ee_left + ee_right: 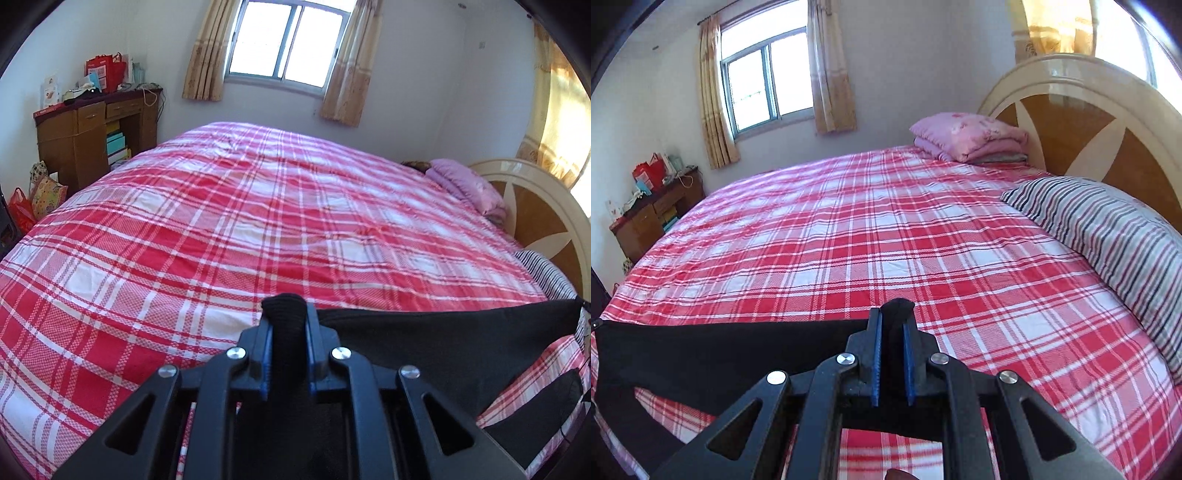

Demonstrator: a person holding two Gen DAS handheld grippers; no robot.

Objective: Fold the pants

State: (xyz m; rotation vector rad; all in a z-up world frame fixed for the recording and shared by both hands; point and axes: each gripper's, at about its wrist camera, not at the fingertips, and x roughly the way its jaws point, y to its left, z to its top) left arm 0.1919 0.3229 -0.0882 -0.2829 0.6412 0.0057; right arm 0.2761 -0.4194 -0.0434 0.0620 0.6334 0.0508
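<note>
Left wrist view. The left gripper is seen closed on a bunched fold of the black pants, the cloth pinched between its blue-lined fingers. From the grip, the pants are stretched taut toward the right edge of the frame, held clear above the red-and-white plaid bedspread; a further dark portion hangs lower at the right. A pink folded quilt is noted at the far side near the curved headboard. A brown desk with red bags stands at the left wall, below a curtained window.

Right wrist view. The right gripper is likewise seen clamped on a fold of the black pants, cloth gripped between its blue pads. The garment is drawn out to the left edge of the frame, raised over the bedspread. A striped pillow lies at the right beside the headboard, with the pink quilt further back. The desk and window are recorded at the left.
</note>
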